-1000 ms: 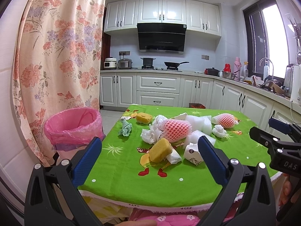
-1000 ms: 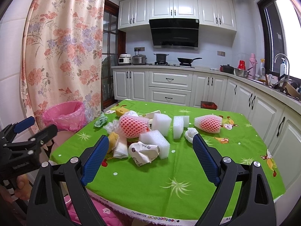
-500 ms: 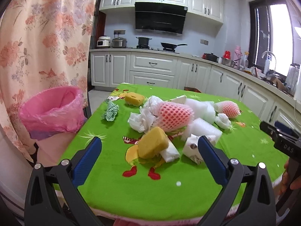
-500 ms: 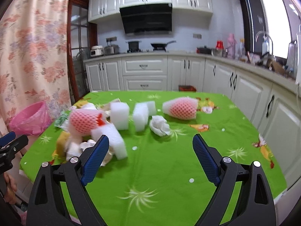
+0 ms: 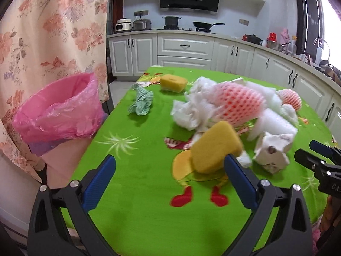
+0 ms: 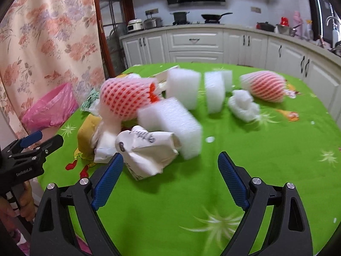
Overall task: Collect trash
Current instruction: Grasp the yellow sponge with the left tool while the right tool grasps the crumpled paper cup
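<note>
A pile of trash lies on the green table cloth (image 5: 138, 170): a yellow sponge (image 5: 215, 147), a pink foam fruit net (image 5: 236, 104), crumpled tissue (image 5: 187, 113), a crushed white paper carton (image 5: 272, 151), white foam blocks (image 6: 170, 125) and a second pink net (image 6: 264, 86). A pink-lined bin (image 5: 57, 111) stands off the table's left edge. My left gripper (image 5: 168, 177) is open and empty, just short of the yellow sponge. My right gripper (image 6: 170, 170) is open and empty, its left finger beside the crushed carton (image 6: 147, 151).
A second yellow sponge (image 5: 172, 82) and a green-white cloth (image 5: 141, 102) lie toward the table's far left. A flowered curtain (image 5: 42, 42) hangs behind the bin. Kitchen cabinets and a counter run behind and to the right.
Both grippers have moved forward and down toward the trash pile. The right one swung left back onto the pile. Both stay open.
</note>
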Demonstrator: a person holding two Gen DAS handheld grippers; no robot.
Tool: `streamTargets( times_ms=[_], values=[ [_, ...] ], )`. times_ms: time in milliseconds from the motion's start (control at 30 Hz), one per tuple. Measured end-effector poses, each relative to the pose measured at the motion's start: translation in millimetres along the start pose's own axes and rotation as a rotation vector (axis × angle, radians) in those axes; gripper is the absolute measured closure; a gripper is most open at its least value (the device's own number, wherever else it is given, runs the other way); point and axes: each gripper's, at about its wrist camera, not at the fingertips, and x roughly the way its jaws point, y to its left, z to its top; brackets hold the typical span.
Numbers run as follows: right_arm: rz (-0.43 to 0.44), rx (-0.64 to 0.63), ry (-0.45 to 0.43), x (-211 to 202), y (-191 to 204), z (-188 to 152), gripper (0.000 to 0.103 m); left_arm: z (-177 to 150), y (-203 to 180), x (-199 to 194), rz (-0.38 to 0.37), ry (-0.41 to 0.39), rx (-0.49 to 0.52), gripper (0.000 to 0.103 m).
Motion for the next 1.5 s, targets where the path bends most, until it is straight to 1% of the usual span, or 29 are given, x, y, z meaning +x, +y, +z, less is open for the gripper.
streamTargets(
  times_ms=[67,200,333,433,467,567,633,667,800,900,1000,1033,1067,1100,1133,1267,1500],
  values=[
    [0.006,-0.004,0.017,7.3,4.9,2.5,0.019,-1.6,5.6,3.9,-0.003,0.015,-0.008,0.01],
    [0.005,-0.017,0.065,25.7,14.7,7.8,0.019,-3.5,9.2,7.1,-0.025,0.031,-0.023,0.012],
    [0.002,-0.022,0.1,42.0,22.0,15.7,0.019,-5.8,3.6,9.9,-0.034,0.043,0.014,0.017],
    [-0.009,-0.048,0.115,52.3,26.8,19.1,0.027,-6.7,2.2,15.3,-0.05,0.064,0.01,0.019],
    [-0.008,-0.05,0.116,54.3,26.2,19.2,0.031,-6.4,1.4,17.6,-0.062,0.072,0.007,0.021],
    [0.004,-0.042,0.106,55.5,22.5,18.1,0.033,-5.5,-5.5,22.7,-0.081,0.081,0.019,0.021],
    [0.014,-0.046,0.085,51.4,18.7,16.4,0.04,-3.9,-13.0,25.9,-0.094,0.084,0.039,0.021],
    [0.022,-0.047,0.073,48.3,16.6,16.2,0.046,-3.5,-17.0,27.2,-0.097,0.084,0.048,0.021],
    [0.041,-0.036,0.051,37.8,4.5,13.2,0.047,0.2,-31.8,33.6,-0.132,0.098,0.066,0.022],
    [0.058,-0.027,0.029,29.4,-4.5,10.6,0.047,2.9,-43.5,38.6,-0.154,0.102,0.078,0.026],
    [0.066,-0.021,0.006,21.9,-10.3,9.8,0.047,7.6,-54.2,44.7,-0.145,0.09,0.104,0.033],
    [0.069,-0.018,0.0,20.0,-11.1,9.9,0.047,9.1,-57.8,46.6,-0.147,0.087,0.107,0.037],
    [0.068,-0.017,-0.004,18.7,-12.5,9.8,0.047,9.9,-59.9,47.6,-0.148,0.085,0.109,0.046],
    [0.066,-0.014,-0.009,17.5,-13.0,10.0,0.047,10.5,-61.6,48.9,-0.151,0.085,0.114,0.053],
    [0.067,-0.009,-0.014,16.1,-14.7,9.4,0.047,10.2,-64.8,49.0,-0.149,0.082,0.12,0.057],
    [0.07,-0.004,-0.02,12.9,-15.4,6.0,0.047,4.1,-68.7,41.6,-0.131,0.044,0.14,0.063],
    [0.085,-0.029,-0.05,0.8,-1.0,0.9,0.047,-7.4,-66.4,12.7,-0.125,-0.032,0.147,0.066]
  ],
)
